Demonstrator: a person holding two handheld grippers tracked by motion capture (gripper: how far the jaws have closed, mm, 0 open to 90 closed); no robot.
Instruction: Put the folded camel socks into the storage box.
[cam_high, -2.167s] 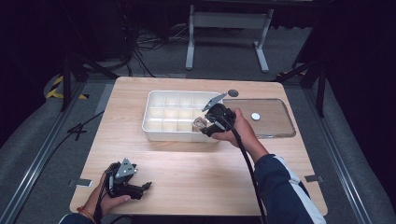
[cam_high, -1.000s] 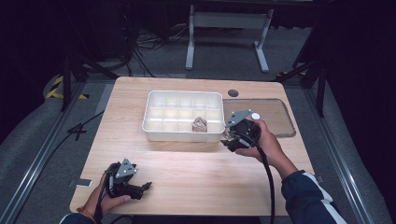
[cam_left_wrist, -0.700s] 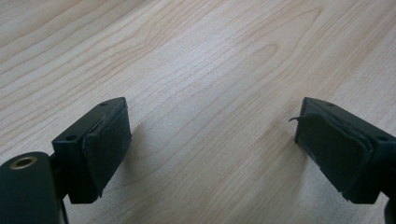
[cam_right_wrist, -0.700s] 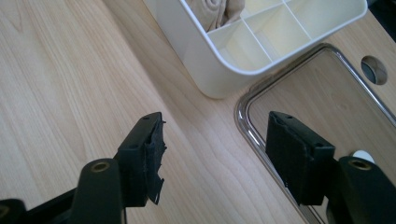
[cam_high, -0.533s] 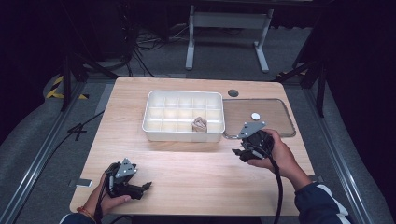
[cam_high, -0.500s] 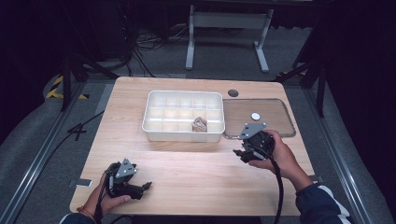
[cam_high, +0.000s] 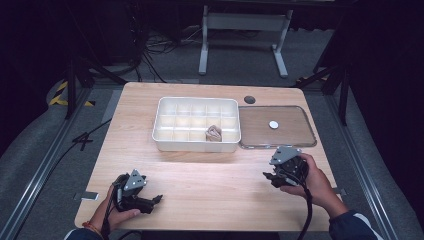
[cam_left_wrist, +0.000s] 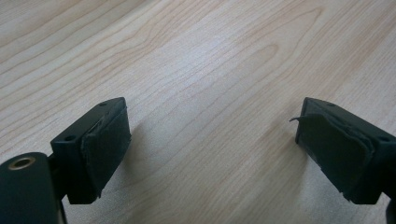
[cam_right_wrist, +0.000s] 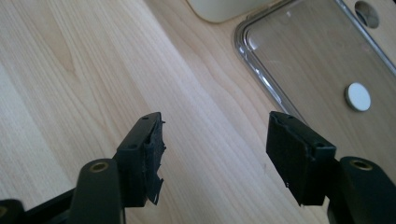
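Observation:
A white compartment tray (cam_high: 170, 135) stands at the middle back of the wooden table (cam_high: 210, 175), with a small brownish lump (cam_high: 214, 133) in one front compartment. A clear lid (cam_high: 290, 131) (cam_right_wrist: 303, 51) bearing a white disc (cam_high: 273, 124) (cam_right_wrist: 358, 96) lies flat to the tray's right. My right gripper (cam_high: 267, 176) (cam_right_wrist: 215, 144) is low over the table's front right, just in front of the lid, open with nothing between its jaws. My left gripper (cam_high: 157, 199) (cam_left_wrist: 210, 140) rests at the front left, open and empty over bare wood.
A dark round hole (cam_high: 249, 99) (cam_right_wrist: 367, 13) sits in the tabletop behind the lid. The tray's near corner (cam_right_wrist: 224, 9) shows at the top of the right gripper view. Black cables trail from both grippers off the front edge. Dark floor and a metal stand lie beyond the table.
My right gripper has drawn away from the tray, moving right and toward the front edge, and came down lower. The brownish lump stays in the tray. The left gripper has kept still.

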